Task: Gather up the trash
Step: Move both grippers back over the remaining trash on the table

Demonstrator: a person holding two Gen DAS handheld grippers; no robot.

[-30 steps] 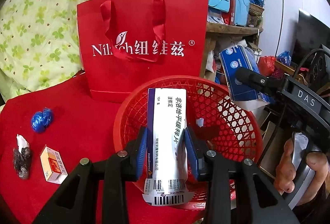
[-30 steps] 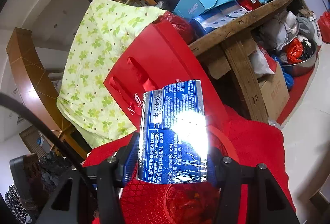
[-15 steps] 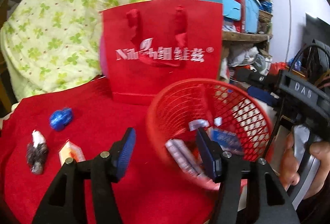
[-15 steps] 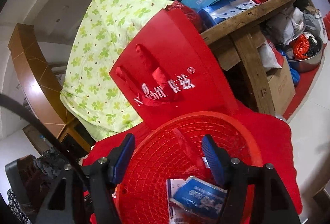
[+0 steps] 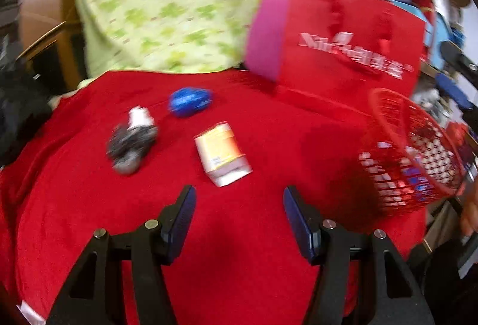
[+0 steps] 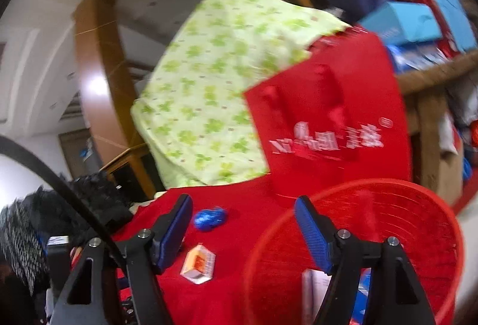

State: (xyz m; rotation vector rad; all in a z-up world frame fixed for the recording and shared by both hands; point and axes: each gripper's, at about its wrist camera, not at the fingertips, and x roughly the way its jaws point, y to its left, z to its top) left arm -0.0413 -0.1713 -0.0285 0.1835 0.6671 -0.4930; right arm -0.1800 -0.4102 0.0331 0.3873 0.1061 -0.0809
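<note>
A red mesh basket (image 5: 412, 151) stands at the right edge of a red cloth (image 5: 239, 250), with flat boxes (image 6: 313, 289) lying inside it. Loose on the cloth are an orange-and-white carton (image 5: 222, 153), a crumpled blue ball (image 5: 189, 102) and a dark wad with a white end (image 5: 131, 139). My left gripper (image 5: 238, 196) is open and empty, hanging just short of the carton. My right gripper (image 6: 242, 205) hovers at the basket's (image 6: 388, 220) left rim. Its jaws are opening with nothing between them. The carton (image 6: 198, 263) and blue ball (image 6: 209, 219) lie beyond it.
A red paper bag with white lettering (image 5: 352, 41) stands behind the basket. A green-patterned quilt (image 5: 167, 5) rises at the back. Shelves stacked with boxes (image 6: 400, 23) fill the right. A dark furry heap (image 6: 59, 205) lies at the cloth's left end.
Both grippers let go of their boxes, which now lie in the basket. The left one swung left over the cloth toward the loose trash. The right one turned left too.
</note>
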